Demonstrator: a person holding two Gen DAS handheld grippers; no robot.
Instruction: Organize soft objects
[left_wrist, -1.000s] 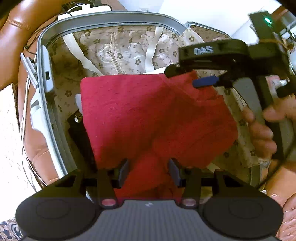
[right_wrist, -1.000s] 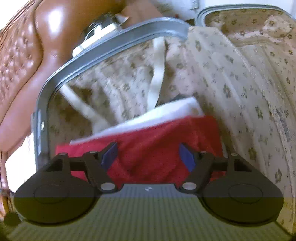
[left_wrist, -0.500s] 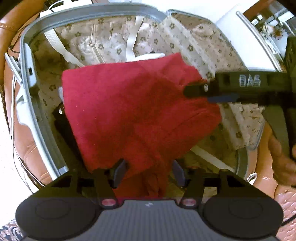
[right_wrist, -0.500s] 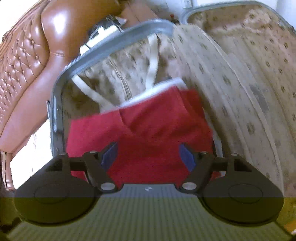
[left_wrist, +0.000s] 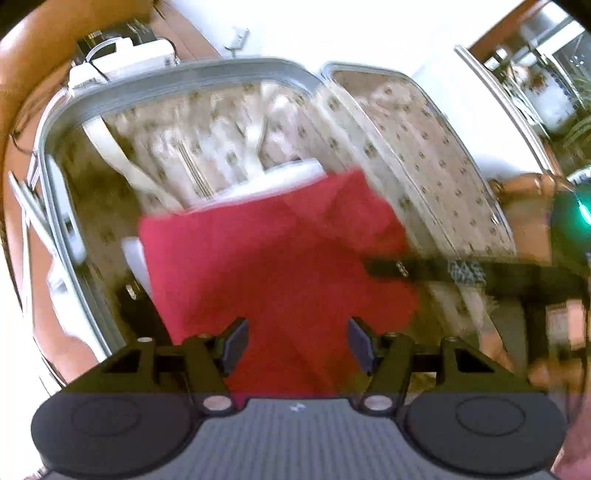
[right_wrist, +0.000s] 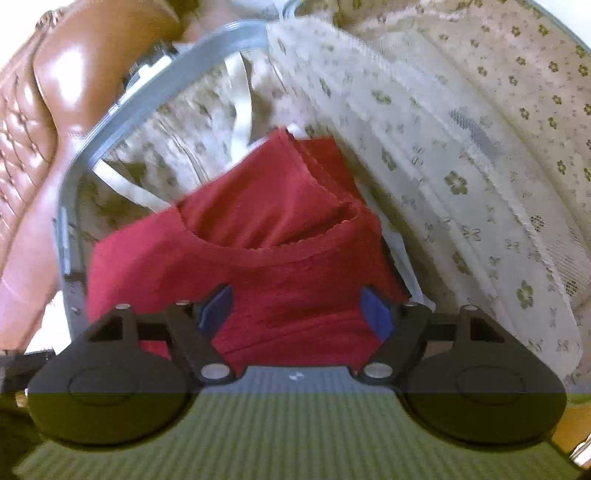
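Red cloth (left_wrist: 280, 266) lies folded in the left half of the open suitcase (left_wrist: 177, 75), on top of a white folded item (left_wrist: 273, 179) whose edge shows at the cloth's 12 o'clock side. Cloth is soft, napped, terry-like; rough rectangle in the left wrist view. In the right wrist view (right_wrist: 258, 236) a scalloped hem curves across the middle, with a loose fold standing up at 1 o'clock.

Suitcase: grey hard rim, rounded corners. Lining (right_wrist: 461, 155) is cream fabric with small olive flowers; mesh patches in the lid half. Two pale webbing straps (left_wrist: 118, 155) run diagonally over the lining at 10 to 12 o'clock of the cloth. Shiny tufted brown leather seat (right_wrist: 40, 122) beyond the rim at 9 to 10 o'clock.

Left gripper (left_wrist: 295, 341): jaws spread wide, nothing between the blue pads, cloth below and ahead of them. Right gripper (right_wrist: 297, 312): jaws also spread apart, released; the cloth fills the gap behind the pads, but neither pad visibly presses it. In the left view the right gripper (left_wrist: 424, 269) reaches in from 3 o'clock, its tip at the cloth's right edge; a hand (left_wrist: 550, 373) holds it, blurred.

Open room: bare lining shows at the cloth's 9 o'clock side up to the rim, and a wider band at 12 o'clock. Right edge of the cloth sits close to the hinge ridge between the halves.
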